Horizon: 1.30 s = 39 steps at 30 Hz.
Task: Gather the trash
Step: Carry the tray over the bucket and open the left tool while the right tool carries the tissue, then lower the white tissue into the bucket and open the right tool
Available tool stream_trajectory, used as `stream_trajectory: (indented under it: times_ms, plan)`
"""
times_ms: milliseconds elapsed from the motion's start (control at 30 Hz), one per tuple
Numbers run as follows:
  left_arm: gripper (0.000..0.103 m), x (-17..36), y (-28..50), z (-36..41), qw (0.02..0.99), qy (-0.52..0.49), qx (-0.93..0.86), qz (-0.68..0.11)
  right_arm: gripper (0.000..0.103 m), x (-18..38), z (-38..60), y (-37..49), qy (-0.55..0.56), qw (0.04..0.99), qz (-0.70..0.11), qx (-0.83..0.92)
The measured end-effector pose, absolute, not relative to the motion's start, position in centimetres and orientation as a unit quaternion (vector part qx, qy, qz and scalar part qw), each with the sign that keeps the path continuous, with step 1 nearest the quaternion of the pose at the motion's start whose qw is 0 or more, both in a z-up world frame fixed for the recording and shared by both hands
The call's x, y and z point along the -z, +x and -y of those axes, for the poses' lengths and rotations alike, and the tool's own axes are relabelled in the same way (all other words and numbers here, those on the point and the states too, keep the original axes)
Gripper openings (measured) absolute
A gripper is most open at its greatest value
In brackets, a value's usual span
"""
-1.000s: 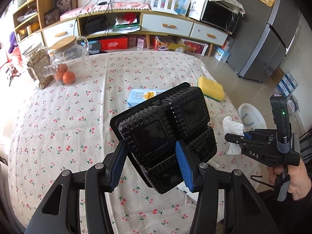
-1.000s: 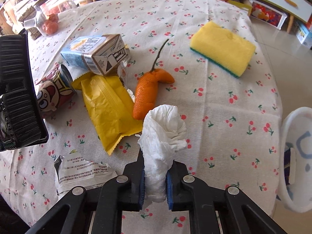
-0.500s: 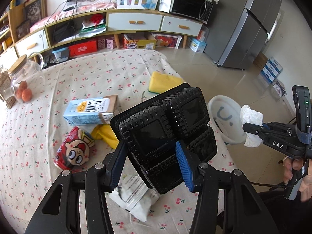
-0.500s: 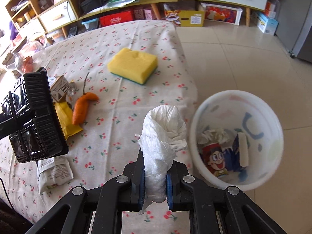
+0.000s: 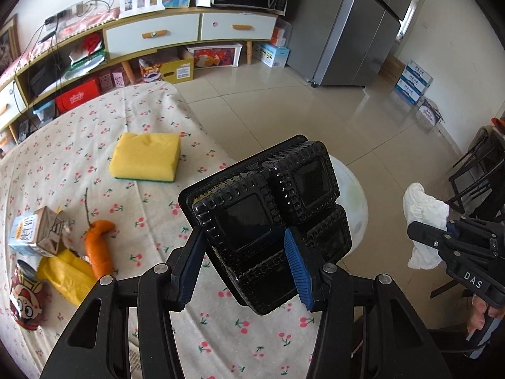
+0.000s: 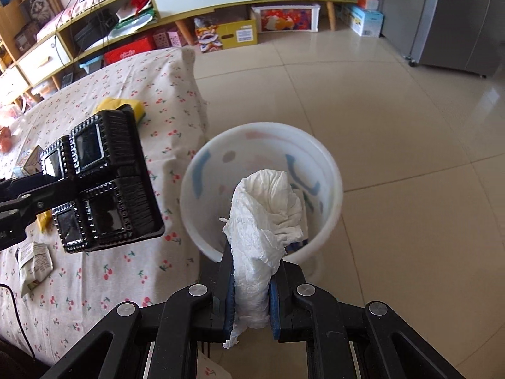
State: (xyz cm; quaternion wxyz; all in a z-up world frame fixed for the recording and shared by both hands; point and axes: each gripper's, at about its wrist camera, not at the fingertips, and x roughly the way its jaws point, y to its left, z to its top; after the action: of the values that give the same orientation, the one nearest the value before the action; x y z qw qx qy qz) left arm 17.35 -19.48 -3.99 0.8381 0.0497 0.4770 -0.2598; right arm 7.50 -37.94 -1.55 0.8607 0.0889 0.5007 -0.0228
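Observation:
My left gripper (image 5: 244,263) is shut on a black plastic food tray (image 5: 268,211), held over the table's right edge; the tray also shows in the right wrist view (image 6: 104,183). My right gripper (image 6: 251,287) is shut on a crumpled white tissue (image 6: 265,218), held above the white trash bin (image 6: 331,170) on the floor beside the table. In the left wrist view the bin (image 5: 356,195) is mostly hidden behind the tray, and the tissue (image 5: 423,218) is at the right.
On the cherry-print tablecloth (image 5: 79,132) lie a yellow sponge (image 5: 145,156), an orange peel (image 5: 99,246), a yellow wrapper (image 5: 68,274), a milk carton (image 5: 34,235), a red can (image 5: 26,300) and a printed packet (image 6: 33,262). Cabinets and a fridge (image 5: 353,25) stand beyond.
Both grippers have swung right, away from the table middle. The tissue has moved from beside the bin to directly above it. The tray now hangs over the table edge near the bin.

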Motion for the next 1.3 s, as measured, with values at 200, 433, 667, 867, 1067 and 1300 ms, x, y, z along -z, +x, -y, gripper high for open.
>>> stream_trajectory:
  times_ms: [200, 433, 667, 867, 1067, 1300]
  plan:
    - [0.054, 5.0, 18.7, 23.5, 0.84, 0.054, 0.267, -0.47, 0.014, 1.5, 40.4, 6.5, 0.095, 0.861, -0.498, 0.04]
    - [0.088, 5.9, 19.5, 25.1, 0.843, 0.049, 0.252, -0.473, 0.016, 1.0, 42.1, 6.1, 0.108, 0.863, -0.492, 0.052]
    - [0.1, 5.4, 18.7, 22.2, 0.843, 0.049, 0.239, -0.48, 0.017, 1.0, 41.7, 6.5, 0.106, 0.863, -0.491, 0.052]
    - [0.102, 4.7, 17.7, 17.7, 0.842, 0.043, 0.228, -0.487, 0.018, 1.1, 40.7, 7.4, 0.1, 0.861, -0.495, 0.05]
    - [0.102, 4.0, 16.7, 12.4, 0.847, 0.049, 0.207, -0.487, 0.018, 1.7, 39.4, 9.1, 0.089, 0.858, -0.503, 0.048]
    - [0.102, 3.5, 15.9, 7.0, 0.856, 0.038, 0.178, -0.484, 0.018, 3.0, 38.4, 11.0, 0.079, 0.851, -0.517, 0.055]
